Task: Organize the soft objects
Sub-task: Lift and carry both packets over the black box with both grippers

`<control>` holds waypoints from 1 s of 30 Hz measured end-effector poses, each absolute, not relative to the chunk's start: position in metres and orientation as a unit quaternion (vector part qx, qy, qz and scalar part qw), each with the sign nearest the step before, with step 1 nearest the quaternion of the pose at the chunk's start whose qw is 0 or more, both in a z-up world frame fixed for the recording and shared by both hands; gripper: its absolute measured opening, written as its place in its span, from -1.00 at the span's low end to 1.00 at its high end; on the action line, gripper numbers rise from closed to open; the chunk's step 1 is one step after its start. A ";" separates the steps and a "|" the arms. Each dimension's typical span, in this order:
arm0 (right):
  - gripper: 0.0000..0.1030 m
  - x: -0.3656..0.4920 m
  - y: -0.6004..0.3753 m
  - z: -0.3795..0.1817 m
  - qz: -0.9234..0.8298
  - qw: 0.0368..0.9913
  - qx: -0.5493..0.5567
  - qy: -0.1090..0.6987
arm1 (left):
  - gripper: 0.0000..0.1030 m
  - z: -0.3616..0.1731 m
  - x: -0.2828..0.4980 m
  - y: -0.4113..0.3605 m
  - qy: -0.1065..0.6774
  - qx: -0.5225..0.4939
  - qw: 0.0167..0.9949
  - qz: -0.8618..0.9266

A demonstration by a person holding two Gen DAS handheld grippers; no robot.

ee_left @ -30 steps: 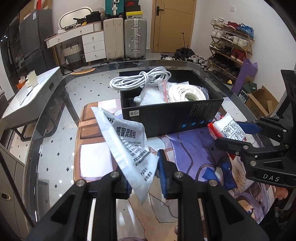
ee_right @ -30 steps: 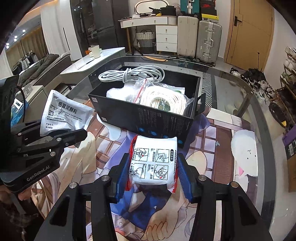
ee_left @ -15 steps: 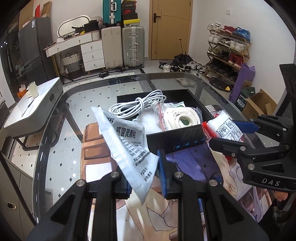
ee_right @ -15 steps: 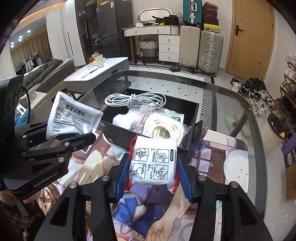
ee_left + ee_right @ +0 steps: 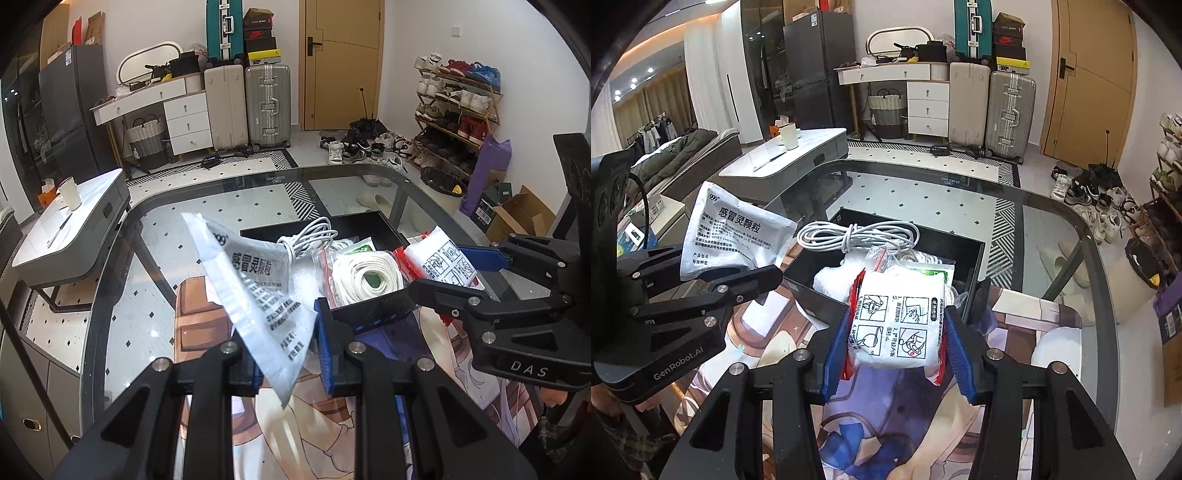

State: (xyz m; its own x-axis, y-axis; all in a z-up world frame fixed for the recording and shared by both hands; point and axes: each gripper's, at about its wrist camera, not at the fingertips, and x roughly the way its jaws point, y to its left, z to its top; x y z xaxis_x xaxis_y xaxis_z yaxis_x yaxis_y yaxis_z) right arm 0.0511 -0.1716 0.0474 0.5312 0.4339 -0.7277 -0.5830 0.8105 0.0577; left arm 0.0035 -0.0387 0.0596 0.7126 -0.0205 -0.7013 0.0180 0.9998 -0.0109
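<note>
While each claw grips a packet, black box [image 5: 827, 306] sits below

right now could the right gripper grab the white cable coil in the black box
Probably not. The right gripper is shut on the white pack, so its jaws are full. The cable coil lies uncovered at the back of the black box.
</note>
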 end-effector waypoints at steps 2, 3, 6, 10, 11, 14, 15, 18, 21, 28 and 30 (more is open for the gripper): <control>-0.04 0.056 -0.170 0.049 0.292 0.870 -0.097 0.385 | -0.59 0.062 0.007 -0.040 0.378 0.003 0.926 -0.011; -0.04 0.058 -0.170 0.050 0.291 0.870 -0.097 0.385 | -0.59 0.063 0.009 -0.039 0.377 0.003 0.926 -0.012; -0.04 0.068 -0.170 0.051 0.289 0.871 -0.097 0.386 | -0.59 0.065 0.016 -0.039 0.377 0.006 0.926 -0.012; -0.04 0.080 -0.168 0.050 0.289 0.868 -0.098 0.391 | -0.59 0.067 0.025 -0.038 0.378 0.011 0.926 -0.014; -0.04 0.084 -0.167 0.051 0.290 0.868 -0.098 0.392 | -0.59 0.067 0.027 -0.038 0.378 0.011 0.926 -0.015; -0.04 0.093 -0.166 0.050 0.291 0.866 -0.097 0.394 | -0.59 0.067 0.035 -0.035 0.378 0.012 0.926 -0.015; -0.04 0.095 -0.165 0.048 0.291 0.866 -0.097 0.395 | -0.59 0.067 0.038 -0.035 0.379 0.013 0.925 -0.015; -0.04 0.103 -0.163 0.046 0.291 0.865 -0.097 0.397 | -0.59 0.064 0.046 -0.033 0.382 0.013 0.924 -0.018; -0.04 0.109 -0.161 0.044 0.293 0.863 -0.096 0.400 | -0.59 0.060 0.054 -0.032 0.386 0.012 0.922 -0.020; -0.04 0.122 -0.157 0.034 0.294 0.858 -0.097 0.410 | -0.59 0.048 0.073 -0.031 0.400 0.007 0.916 -0.028; -0.04 0.126 -0.154 0.030 0.295 0.855 -0.097 0.414 | -0.59 0.045 0.077 -0.031 0.402 0.006 0.915 -0.029</control>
State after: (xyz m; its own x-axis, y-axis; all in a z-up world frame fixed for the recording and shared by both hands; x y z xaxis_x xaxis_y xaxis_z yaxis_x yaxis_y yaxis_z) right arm 0.1256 -0.1542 0.0304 0.4820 0.4249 -0.7663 -0.5857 0.8067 0.0789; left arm 0.0768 -0.0305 0.0450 0.6752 -0.0475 -0.7361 0.0569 0.9983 -0.0122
